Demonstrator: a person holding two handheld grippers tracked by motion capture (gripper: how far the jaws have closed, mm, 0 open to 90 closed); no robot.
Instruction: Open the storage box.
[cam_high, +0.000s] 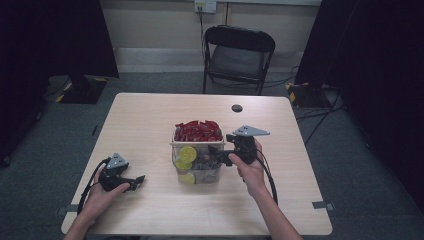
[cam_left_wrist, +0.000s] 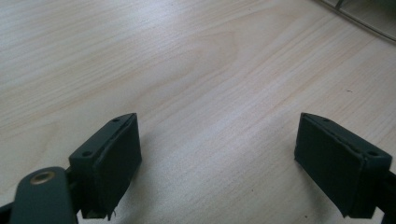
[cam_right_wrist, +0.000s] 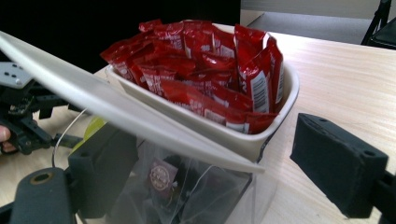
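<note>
Left gripper (cam_high: 136, 181) low over bare worktop (cam_high: 150, 125), jaws wide apart, empty. At centre, clear container (cam_high: 196, 162) topped by tray of red sachets (cam_high: 198, 131). Right gripper (cam_high: 216, 155) against container's side, jaws spread, gripping nothing.

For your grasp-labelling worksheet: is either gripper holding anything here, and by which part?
Nothing is held. The left gripper rests open over bare table; the right gripper is open around the clear container, not closed on it.

Overhead table (cam_high: 150, 115); two close gripper-mounted views
</note>
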